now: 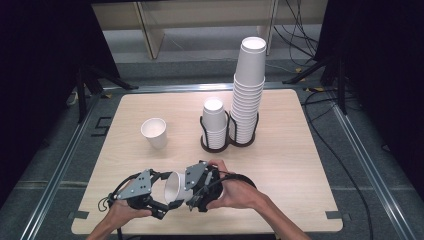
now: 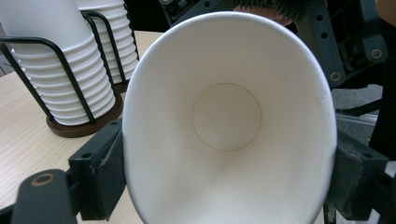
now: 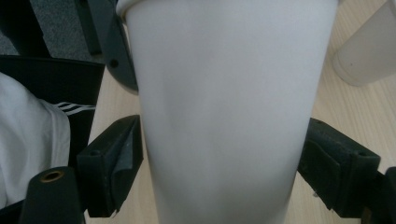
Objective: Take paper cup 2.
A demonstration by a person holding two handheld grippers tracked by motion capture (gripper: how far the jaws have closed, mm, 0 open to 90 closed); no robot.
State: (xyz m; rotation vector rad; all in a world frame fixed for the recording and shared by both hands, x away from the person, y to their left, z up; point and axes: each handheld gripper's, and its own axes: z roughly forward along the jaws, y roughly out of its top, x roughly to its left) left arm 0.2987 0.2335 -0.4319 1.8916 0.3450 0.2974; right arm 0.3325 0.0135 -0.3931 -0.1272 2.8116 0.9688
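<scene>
A plain white paper cup (image 1: 175, 189) lies on its side between the two grippers at the near edge of the counter (image 1: 295, 165), its oval mouth squeezed out of round. The left gripper (image 1: 162, 202) has its fingers (image 2: 100, 175) clenched on the rim. The right gripper (image 1: 192, 192) grasps the cup's smooth tapering wall. Beyond stand another cup (image 1: 155, 132) and two racked stacks (image 1: 232, 112).

I see bare forearms, and black perforated grippers (image 1: 167, 192) topped with grey three-cornered plates (image 1: 140, 183), trailing black cables (image 1: 235, 176).
</scene>
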